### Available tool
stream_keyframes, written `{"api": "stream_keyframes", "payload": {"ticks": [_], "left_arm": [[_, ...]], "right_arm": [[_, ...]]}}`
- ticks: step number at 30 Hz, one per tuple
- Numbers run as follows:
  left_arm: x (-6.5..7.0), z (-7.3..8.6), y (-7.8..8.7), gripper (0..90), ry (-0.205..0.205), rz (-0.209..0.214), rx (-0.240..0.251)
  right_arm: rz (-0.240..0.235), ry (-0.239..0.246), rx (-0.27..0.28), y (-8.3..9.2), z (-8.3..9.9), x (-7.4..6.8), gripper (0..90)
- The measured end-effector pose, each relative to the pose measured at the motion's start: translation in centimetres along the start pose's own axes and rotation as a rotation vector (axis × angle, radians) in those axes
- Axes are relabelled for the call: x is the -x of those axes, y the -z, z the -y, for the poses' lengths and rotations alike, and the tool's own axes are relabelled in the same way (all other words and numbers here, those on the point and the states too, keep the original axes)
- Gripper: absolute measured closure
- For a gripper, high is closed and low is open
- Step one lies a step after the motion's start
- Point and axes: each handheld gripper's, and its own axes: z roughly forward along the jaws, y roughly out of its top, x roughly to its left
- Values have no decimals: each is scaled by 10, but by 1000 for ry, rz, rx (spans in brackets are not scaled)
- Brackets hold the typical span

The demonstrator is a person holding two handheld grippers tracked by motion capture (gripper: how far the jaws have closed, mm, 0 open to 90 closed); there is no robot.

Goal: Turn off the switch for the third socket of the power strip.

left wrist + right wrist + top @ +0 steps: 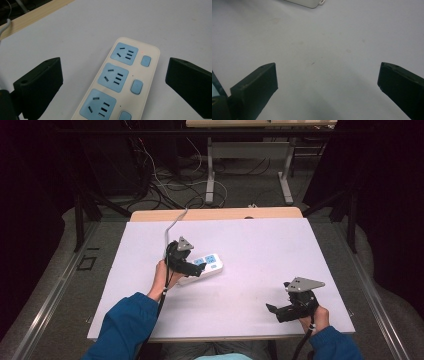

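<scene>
A cream power strip [209, 265] with blue sockets and blue switches lies near the middle of the white table top [250, 245]. In the left gripper view the power strip [125, 77] runs between the two black jaws, which stand wide apart on either side without touching it. My left gripper [199, 268] hovers open over the strip's near end. My right gripper [270, 308] is open near the front right of the table, over bare surface. A corner of the power strip [308, 3] shows at the top of the right gripper view.
A grey cable [172, 225] runs from the left gripper toward the far table edge. The wooden table edge [215, 214] shows beyond the white sheet. Behind it are a second table's legs [210, 180] and tangled floor cables [165, 190]. Dark curtains flank both sides.
</scene>
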Motion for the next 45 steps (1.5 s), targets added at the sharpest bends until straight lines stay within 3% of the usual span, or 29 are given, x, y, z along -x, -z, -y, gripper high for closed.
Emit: {"api": "stream_keyframes", "payload": {"ticks": [12,36,39,41,42,45], "left_arm": [[3,-6,-9,0,-3,20,-7],[10,-10,-23,11,13,18,16],[11,-10,-23,110,12,22,22],[11,-9,-23,234,18,32,34],[11,-9,-24,234,20,40,37],[10,-8,-24,445,28,53,50]], "right_arm": [[4,-3,7,0,0,0,21],[0,-1,6,0,0,0,22],[0,-2,4,0,0,0,22],[1,-1,3,0,0,0,23],[1,-1,3,0,0,0,23],[1,-1,3,0,0,0,23]]}}
